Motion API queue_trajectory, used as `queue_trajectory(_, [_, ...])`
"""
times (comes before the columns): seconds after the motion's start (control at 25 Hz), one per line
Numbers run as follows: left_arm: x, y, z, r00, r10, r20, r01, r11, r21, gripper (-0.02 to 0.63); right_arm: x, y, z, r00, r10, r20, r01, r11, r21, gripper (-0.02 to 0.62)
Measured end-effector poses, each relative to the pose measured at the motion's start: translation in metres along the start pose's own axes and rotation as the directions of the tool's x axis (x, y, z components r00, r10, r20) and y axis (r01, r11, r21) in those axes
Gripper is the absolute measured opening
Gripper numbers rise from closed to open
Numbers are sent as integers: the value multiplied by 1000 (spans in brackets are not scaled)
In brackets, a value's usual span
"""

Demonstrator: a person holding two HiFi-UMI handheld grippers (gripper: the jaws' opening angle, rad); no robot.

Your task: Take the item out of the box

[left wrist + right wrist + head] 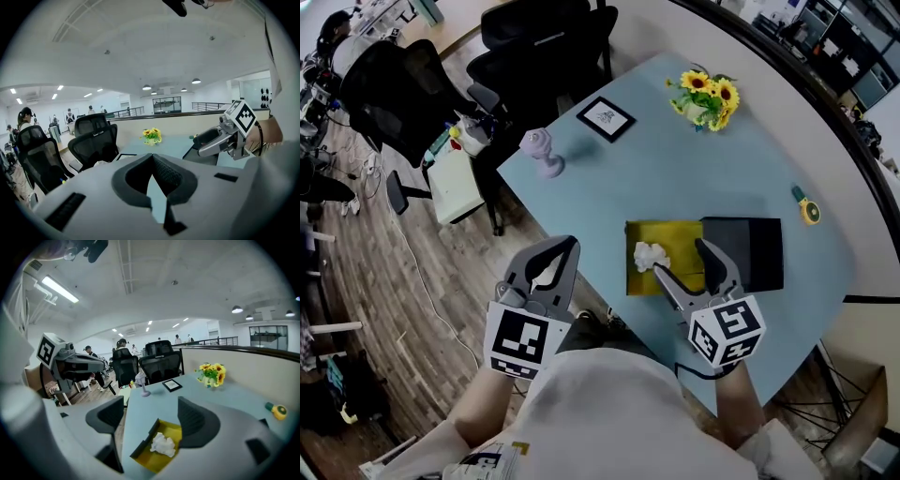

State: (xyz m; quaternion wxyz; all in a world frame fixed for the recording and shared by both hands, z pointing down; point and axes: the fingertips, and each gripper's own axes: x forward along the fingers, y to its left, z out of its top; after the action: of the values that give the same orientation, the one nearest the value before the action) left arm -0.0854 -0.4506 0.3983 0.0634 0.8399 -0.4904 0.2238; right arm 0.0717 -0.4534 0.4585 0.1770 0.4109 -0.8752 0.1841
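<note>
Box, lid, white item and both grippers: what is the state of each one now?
box: open, yellow inside.
lid: open, lying flat beside the box.
white item: crumpled, lying in the box, not gripped.
left gripper: shut, empty.
right gripper: open, over the box.

I count one table and two grippers, the left gripper and the right gripper. On the table there is one open box with one crumpled white item in it. There is also one bunch of sunflowers, one small picture frame, one lilac ornament and one yellow tape measure. Three black office chairs stand near the table.
</note>
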Motion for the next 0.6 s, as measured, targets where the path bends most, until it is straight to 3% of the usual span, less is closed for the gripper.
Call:
queue_trajectory(0.4, [35,1,-40,992,-86,-93,86,996,-9,3,43,0,-43,985,-14,-174,13,1000,-5,365])
queue_trajectory(0.6, [52,11,-73,985,-103,-138,93,993,-78,3,71,-4,-81,959,-10,-284,10,1000,-4,319])
